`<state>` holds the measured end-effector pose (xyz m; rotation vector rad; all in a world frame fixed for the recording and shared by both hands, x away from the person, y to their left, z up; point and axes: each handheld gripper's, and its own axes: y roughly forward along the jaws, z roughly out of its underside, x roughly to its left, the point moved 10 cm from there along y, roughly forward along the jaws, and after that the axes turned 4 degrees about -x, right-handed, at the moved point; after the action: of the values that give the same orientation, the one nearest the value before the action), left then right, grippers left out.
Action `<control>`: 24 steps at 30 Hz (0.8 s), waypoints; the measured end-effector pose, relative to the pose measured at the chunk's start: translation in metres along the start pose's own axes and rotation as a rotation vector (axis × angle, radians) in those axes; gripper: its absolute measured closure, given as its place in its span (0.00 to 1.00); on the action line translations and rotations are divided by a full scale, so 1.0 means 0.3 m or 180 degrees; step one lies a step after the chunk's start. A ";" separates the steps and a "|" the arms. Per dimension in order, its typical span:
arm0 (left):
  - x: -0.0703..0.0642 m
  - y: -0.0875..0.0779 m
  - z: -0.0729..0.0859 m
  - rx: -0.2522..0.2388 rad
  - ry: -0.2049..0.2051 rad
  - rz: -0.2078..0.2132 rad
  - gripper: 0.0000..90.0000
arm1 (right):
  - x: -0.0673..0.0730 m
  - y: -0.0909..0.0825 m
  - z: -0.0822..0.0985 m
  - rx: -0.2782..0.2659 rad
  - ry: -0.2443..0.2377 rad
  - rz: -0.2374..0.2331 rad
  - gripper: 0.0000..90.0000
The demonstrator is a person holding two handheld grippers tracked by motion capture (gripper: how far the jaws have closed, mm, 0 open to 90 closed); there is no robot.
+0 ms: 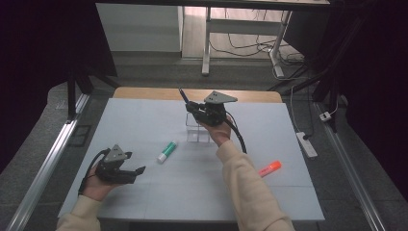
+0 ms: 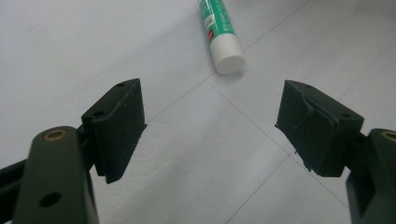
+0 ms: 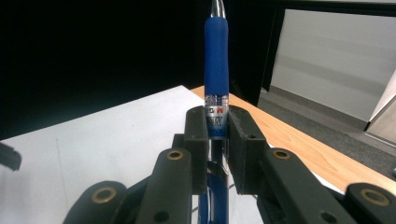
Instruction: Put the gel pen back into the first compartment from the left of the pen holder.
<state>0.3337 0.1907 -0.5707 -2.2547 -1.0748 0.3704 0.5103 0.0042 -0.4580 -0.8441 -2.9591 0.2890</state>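
High view: right gripper (image 1: 191, 107) clamps a blue pen (image 1: 183, 96) w/ tip raised, just above a clear holder (image 1: 197, 131) at table's (image 1: 144, 192) far side. Left gripper (image 1: 136, 172) rests nr front edge, jaws apart & empty. Glue stick (image 1: 167, 151) lies between; orange marker (image 1: 270, 168) at right.
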 end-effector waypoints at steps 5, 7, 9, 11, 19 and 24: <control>0.001 0.001 0.002 0.0016 0.0020 0.0002 0.26 | -0.012 0.031 0.004 -0.0022 0.0017 0.0022 0.86; 0.003 0.002 0.003 0.0013 0.0014 0.0001 0.26 | -0.016 0.041 0.001 -0.0029 0.0018 0.0031 0.86; 0.006 0.002 0.005 0.0020 0.0012 -0.0003 0.26 | -0.018 0.049 -0.005 -0.0044 0.0025 0.0034 0.86; 0.008 0.003 0.006 0.0022 0.0012 -0.0006 0.26 | -0.020 0.055 -0.011 -0.0071 0.0029 0.0027 0.86; 0.009 0.002 0.005 0.0017 0.0016 -0.0019 0.26 | -0.026 0.072 -0.004 -0.0111 0.0080 0.0025 0.86; 0.010 0.002 0.006 0.0022 0.0017 -0.0022 0.26 | -0.024 0.079 0.006 -0.0125 0.0082 0.0007 0.85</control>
<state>0.3351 0.1932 -0.5725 -2.2442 -1.0769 0.3646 0.5286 0.0197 -0.4642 -0.8489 -2.9492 0.2192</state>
